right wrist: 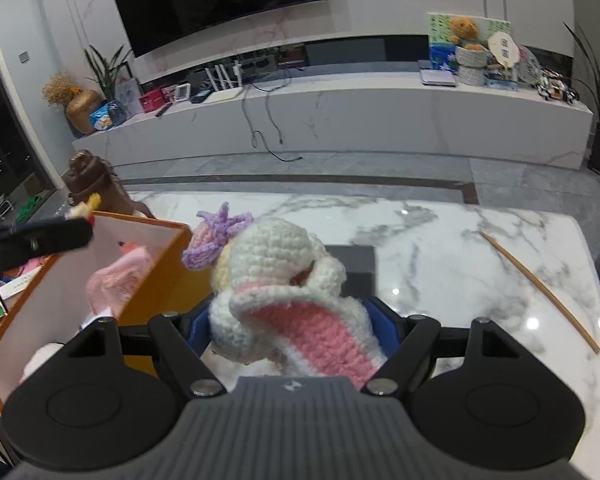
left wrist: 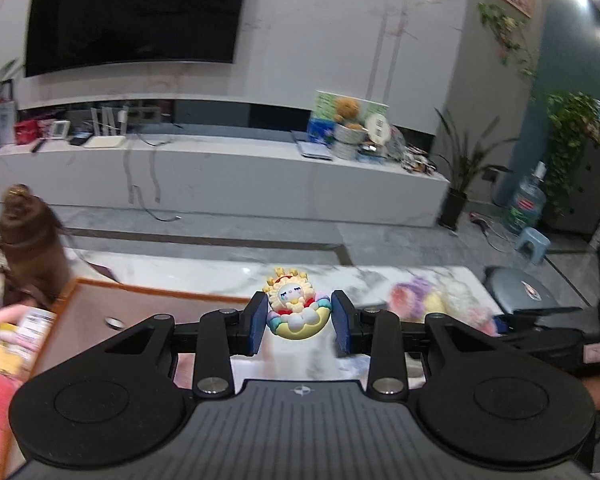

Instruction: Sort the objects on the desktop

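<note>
Carrying: left gripper (left wrist: 300, 322) fingers clamp figurine (left wrist: 295, 309); right gripper (right wrist: 288, 328) fingers hold crochet toy (right wrist: 276, 280). Release squarely above orange box (right wrist: 156, 280).

The left gripper (left wrist: 300, 318) holds its jaws closed on a small figurine (left wrist: 295, 309); the right gripper (right wrist: 290, 326) clamps a crocheted toy (right wrist: 276, 284), both level
</note>
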Motion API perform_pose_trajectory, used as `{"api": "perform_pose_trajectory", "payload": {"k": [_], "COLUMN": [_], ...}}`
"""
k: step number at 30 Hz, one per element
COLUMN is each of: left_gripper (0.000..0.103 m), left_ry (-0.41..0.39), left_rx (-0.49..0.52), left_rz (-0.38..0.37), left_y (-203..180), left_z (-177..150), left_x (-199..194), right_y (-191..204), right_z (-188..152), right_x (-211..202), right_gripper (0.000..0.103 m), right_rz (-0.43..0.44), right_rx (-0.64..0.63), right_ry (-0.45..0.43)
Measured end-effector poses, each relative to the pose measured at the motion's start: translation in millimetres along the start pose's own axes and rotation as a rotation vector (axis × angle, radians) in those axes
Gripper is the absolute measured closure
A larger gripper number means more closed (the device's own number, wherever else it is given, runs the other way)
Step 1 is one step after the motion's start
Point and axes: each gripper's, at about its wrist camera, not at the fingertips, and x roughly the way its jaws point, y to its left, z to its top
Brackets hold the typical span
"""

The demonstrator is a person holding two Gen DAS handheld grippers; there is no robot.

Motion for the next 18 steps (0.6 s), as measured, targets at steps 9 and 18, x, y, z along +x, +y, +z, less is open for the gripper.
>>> {"api": "perform_pose_trajectory", "payload": {"k": [9, 18], "left_gripper": [0.064, 0.064], "left_ry": [-0.028, -0.012], "left_rx": [-0.067, -0.105], "left_rz": [0.077, 0.126], "left_y": [55.2, 97.8], "left_z": [13.2, 11.7], "left_x": [-21.4, -29.1], "right_y": [55.7, 115.1], "right_z": [23.8, 26.2], "right_x": [0.8, 18.0], "right_gripper": [0.025, 0.025], "right_rz": [0.091, 0.25], "right_rx": [-0.028, -0.089], "right_ry": [-0.068, -0.082]}}
